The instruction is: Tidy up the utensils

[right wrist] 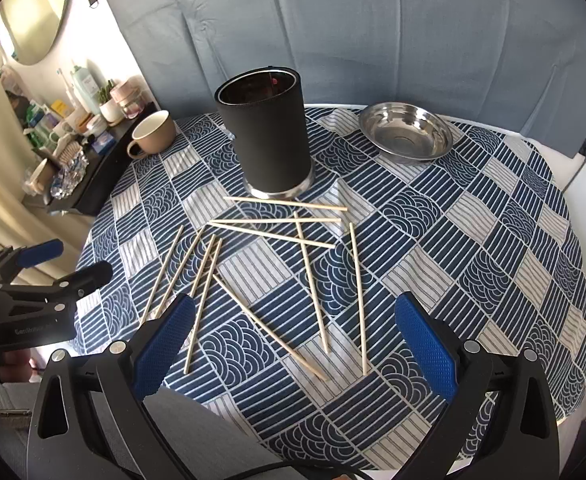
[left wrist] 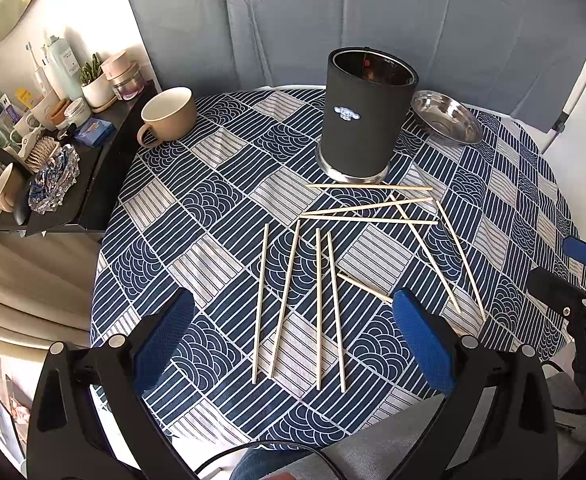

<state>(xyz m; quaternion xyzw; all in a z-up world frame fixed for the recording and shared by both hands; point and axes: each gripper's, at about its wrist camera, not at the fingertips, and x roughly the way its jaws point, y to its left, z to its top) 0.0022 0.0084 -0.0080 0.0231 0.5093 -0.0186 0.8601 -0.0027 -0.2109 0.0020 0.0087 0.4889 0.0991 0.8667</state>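
We saw round table (left wrist: 197, 216) under blue patterned cloth. Black canister (left wrist: 367, 114) stood upright at far centre, contents unclear; steel bowl (right wrist: 407, 132) and tan mug (left wrist: 169, 114) empty. Chopsticks (left wrist: 319, 308) lay loose on cloth: some lengthwise, some crosswise, overlapping. Left gripper (left wrist: 293, 340) and right gripper (right wrist: 293, 340) hovered, jaws released, empty. Only left view showed canister's logo.

On the table (right wrist: 493, 240) a holder (right wrist: 267, 136) stands upright at upper centre of the right wrist frame. A mug (right wrist: 153, 132) sits to its left, a bowl (right wrist: 407, 132) to its right. Chopsticks (right wrist: 313, 280) lie scattered below the holder, several crossing, toward frame centre.
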